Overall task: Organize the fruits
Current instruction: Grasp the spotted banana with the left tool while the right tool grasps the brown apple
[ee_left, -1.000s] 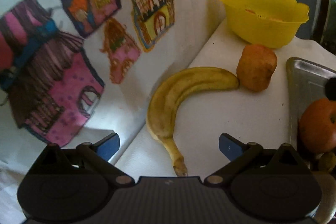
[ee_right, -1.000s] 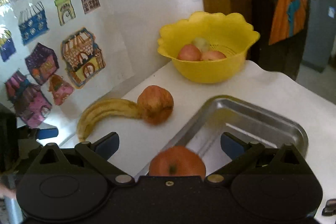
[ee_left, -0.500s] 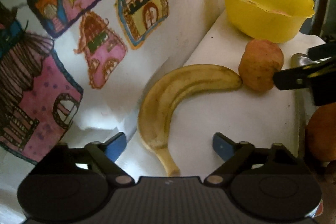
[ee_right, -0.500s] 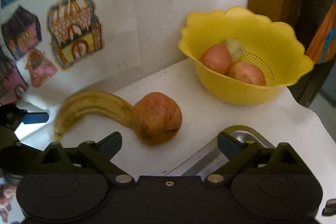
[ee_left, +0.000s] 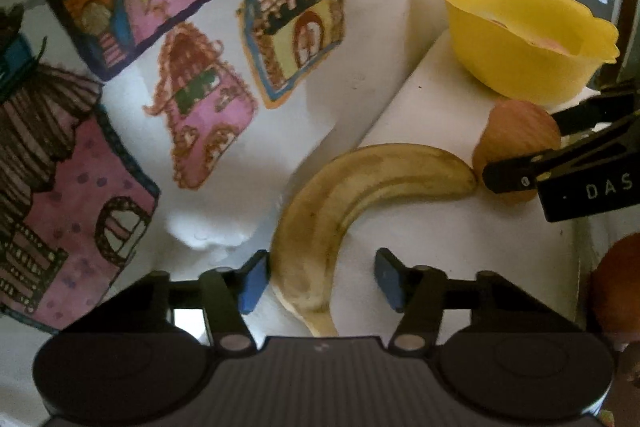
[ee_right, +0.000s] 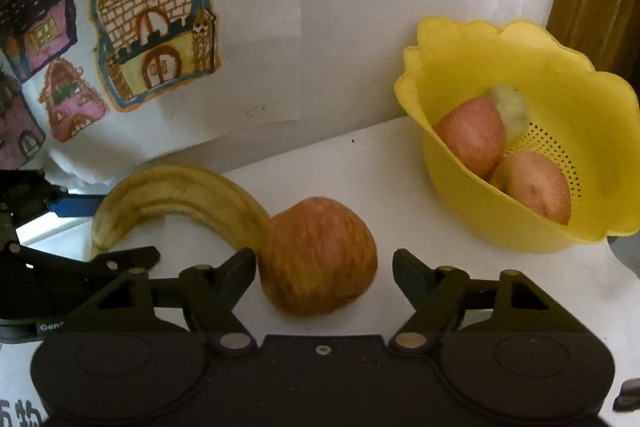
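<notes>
We are closing the left gripper (ee_left: pixel 320 277) across the banana (ee_left: pixel 352 195), whose stem end is lying between its jaws, curving away toward the apple (ee_right: pixel 318 259); the right gripper (ee_right: pixel 324 277) is narrowing around that apple, neither pair pressing yet.

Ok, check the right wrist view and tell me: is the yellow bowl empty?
No, the yellow bowl holds two apples and a pale fruit.

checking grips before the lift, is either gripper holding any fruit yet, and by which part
Nothing is gripped yet. The left gripper is closing around the banana's stem end; the right gripper is closing around the apple.
</notes>
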`<state>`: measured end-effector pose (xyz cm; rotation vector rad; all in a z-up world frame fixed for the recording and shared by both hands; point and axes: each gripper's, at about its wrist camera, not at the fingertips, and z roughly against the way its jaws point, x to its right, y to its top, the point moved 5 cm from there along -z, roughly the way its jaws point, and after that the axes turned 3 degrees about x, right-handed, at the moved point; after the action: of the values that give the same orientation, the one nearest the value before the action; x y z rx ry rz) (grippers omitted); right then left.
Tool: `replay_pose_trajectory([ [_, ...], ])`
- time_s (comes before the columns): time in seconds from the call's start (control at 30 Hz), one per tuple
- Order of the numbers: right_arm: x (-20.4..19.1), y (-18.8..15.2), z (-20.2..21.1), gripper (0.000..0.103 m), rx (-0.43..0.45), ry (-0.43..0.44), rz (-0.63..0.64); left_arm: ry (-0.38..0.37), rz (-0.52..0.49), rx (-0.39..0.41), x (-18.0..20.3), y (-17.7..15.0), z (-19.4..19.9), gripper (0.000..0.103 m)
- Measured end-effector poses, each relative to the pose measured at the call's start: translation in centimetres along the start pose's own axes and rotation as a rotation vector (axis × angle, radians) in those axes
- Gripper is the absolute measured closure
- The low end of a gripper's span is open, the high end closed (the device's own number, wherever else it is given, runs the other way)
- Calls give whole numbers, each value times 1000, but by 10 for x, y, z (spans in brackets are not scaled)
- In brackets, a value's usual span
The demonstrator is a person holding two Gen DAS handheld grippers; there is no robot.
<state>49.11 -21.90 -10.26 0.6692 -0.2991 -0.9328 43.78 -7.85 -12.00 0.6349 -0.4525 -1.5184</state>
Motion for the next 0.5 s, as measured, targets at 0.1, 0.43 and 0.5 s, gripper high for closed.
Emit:
replay_pose_trajectory([
  [0.1,1,-1,-5,31,-11,-2,-8,20,18,-1,-4,0,1,58],
  [0.43,-5,-2,0,37,-18,8,-50,4,28,-17,-7,-7,16,65],
  [0.5,-8,-6,6,38,-30,8,-38,-27,27,-26,-7,-15,34,65],
])
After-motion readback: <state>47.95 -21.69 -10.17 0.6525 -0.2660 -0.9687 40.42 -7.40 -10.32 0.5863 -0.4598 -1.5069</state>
